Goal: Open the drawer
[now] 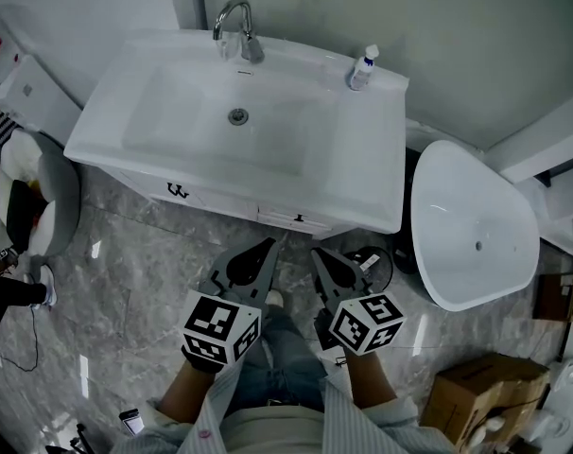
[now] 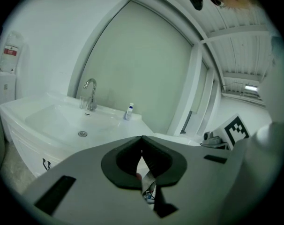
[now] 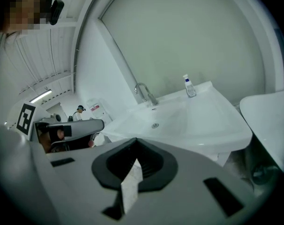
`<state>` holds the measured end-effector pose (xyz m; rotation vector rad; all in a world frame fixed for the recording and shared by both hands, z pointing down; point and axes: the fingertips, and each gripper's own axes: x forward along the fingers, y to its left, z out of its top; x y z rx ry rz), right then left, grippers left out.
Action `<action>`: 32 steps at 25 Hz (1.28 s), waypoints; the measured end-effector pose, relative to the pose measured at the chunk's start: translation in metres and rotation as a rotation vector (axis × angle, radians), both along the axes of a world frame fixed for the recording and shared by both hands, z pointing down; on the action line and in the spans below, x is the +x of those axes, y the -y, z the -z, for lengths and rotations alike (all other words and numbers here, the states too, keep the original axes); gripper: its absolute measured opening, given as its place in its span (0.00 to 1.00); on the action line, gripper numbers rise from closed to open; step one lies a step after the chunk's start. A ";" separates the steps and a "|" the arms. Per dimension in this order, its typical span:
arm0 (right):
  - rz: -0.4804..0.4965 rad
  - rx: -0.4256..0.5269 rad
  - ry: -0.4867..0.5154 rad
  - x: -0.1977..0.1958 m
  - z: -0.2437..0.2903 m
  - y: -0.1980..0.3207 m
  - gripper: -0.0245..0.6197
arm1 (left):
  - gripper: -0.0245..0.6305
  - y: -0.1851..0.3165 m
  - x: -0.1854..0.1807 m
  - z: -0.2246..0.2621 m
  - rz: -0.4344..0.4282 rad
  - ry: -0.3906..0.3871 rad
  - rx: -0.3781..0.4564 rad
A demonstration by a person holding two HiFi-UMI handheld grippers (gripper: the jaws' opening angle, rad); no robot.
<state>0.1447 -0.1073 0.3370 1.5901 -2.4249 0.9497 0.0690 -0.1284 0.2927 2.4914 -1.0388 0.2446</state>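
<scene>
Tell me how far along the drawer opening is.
Nothing done yet: the vanity drawer under the sink sits closed. In hand: the left gripper and right gripper, both shut and empty, hover short of it. Left: grasp its handle and pull.

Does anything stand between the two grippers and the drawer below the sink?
Nothing visible does. The left gripper and right gripper, both shut, point toward the drawer under the washbasin; only bare marble floor lies between.

Bathroom, white vanity basin (image 1: 362, 159) with chrome tap (image 1: 237, 26), small bottle (image 1: 363, 68), grey marble floor (image 1: 145, 291)
</scene>
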 end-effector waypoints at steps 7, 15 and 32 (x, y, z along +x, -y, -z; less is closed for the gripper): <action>0.004 -0.041 -0.047 0.008 -0.033 0.008 0.05 | 0.06 0.002 -0.006 -0.026 0.015 0.014 -0.037; -0.036 -0.085 -0.089 0.014 -0.084 0.028 0.05 | 0.06 0.009 -0.014 -0.069 0.059 0.023 -0.075; -0.019 -0.135 -0.203 0.023 -0.201 0.052 0.05 | 0.06 0.004 -0.026 -0.173 0.115 0.024 -0.174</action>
